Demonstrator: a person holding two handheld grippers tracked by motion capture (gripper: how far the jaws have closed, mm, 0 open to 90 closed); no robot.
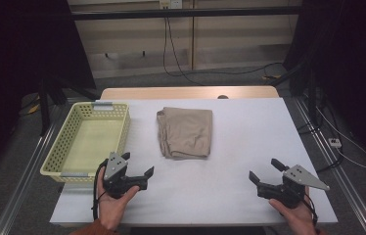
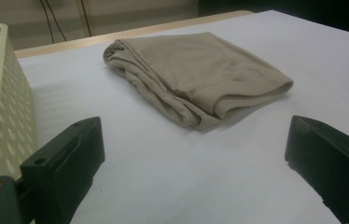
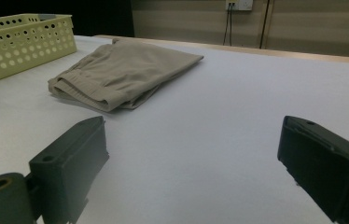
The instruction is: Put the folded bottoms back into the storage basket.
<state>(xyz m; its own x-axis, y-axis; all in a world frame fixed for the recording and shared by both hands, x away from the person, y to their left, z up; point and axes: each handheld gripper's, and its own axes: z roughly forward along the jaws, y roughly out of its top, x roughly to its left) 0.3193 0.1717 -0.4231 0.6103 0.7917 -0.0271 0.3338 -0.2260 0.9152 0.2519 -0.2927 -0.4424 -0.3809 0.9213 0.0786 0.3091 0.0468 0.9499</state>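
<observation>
A folded beige cloth (image 1: 185, 132) lies flat on the white table (image 1: 240, 147), toward its middle back; I see it also in the left gripper view (image 2: 196, 74) and the right gripper view (image 3: 121, 72). My left gripper (image 1: 138, 165) hovers near the front left of the table, held in a hand, jaws wide apart with nothing between them (image 2: 193, 158). My right gripper (image 1: 265, 171) is at the front right, also held in a hand, jaws spread with only bare table between them (image 3: 191, 154). Both point toward the cloth from a distance.
A pale yellow perforated basket (image 1: 62, 156) stands at the table's left side, close beside my left gripper; its wall shows in the left gripper view (image 2: 0, 98) and in the right gripper view (image 3: 23, 42). Cables run across the floor beyond the table.
</observation>
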